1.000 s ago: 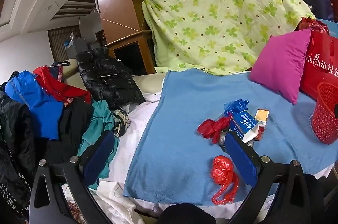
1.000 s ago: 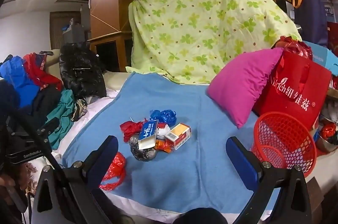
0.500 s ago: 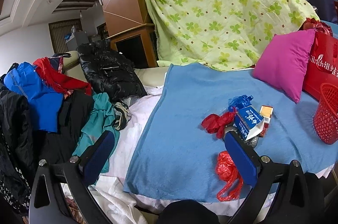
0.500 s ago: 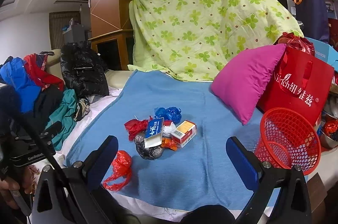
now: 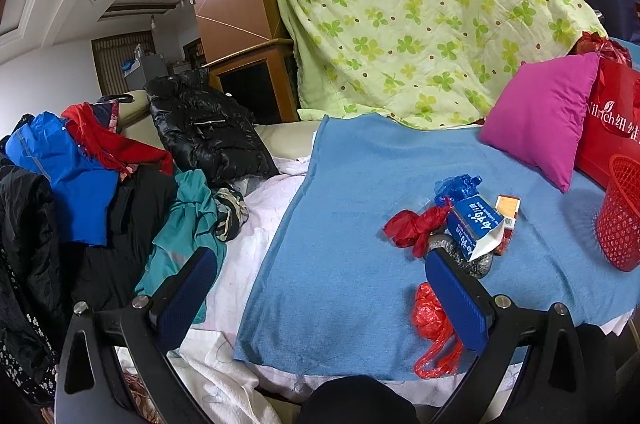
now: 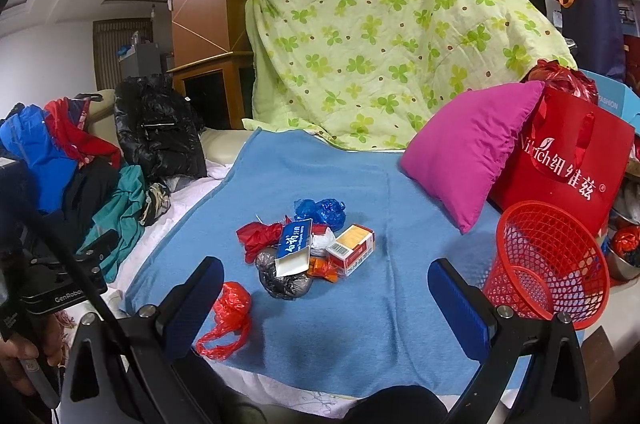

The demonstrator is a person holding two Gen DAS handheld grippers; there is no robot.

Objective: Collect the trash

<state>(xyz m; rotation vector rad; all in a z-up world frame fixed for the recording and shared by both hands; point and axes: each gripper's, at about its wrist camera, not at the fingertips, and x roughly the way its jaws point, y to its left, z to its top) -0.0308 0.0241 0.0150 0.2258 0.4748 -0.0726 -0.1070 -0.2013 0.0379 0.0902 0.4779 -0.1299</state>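
Both views have shifted slightly since a second ago: the trash pile sits a little farther from the left tool (image 5: 320,288) and more squarely ahead of the right tool (image 6: 320,288). Each tool is spread wide, nothing between its fingers.

Nearest the right tool, just beyond its left finger (image 6: 192,304), a red bag (image 6: 226,320) lies alone on the blue blanket (image 6: 360,324); in the left view the same bag (image 5: 434,328) is partly hidden behind that tool's right finger (image 5: 456,296).

Ahead of the right tool, between its fingers, is the pile: a grey wad (image 6: 282,274), a blue carton (image 6: 294,248) on top of it, a red box (image 6: 352,246) touching on the right, a red wrapper (image 6: 258,234) on the left, a blue bag (image 6: 320,210) behind.

Beside the right tool's right finger stands a red basket (image 6: 548,264), upright at the blanket's edge. Farther off lean a pink pillow (image 6: 468,148), a red tote (image 6: 568,160) and a green quilt (image 6: 392,36). Clothes (image 5: 100,184) heap left of the left tool.
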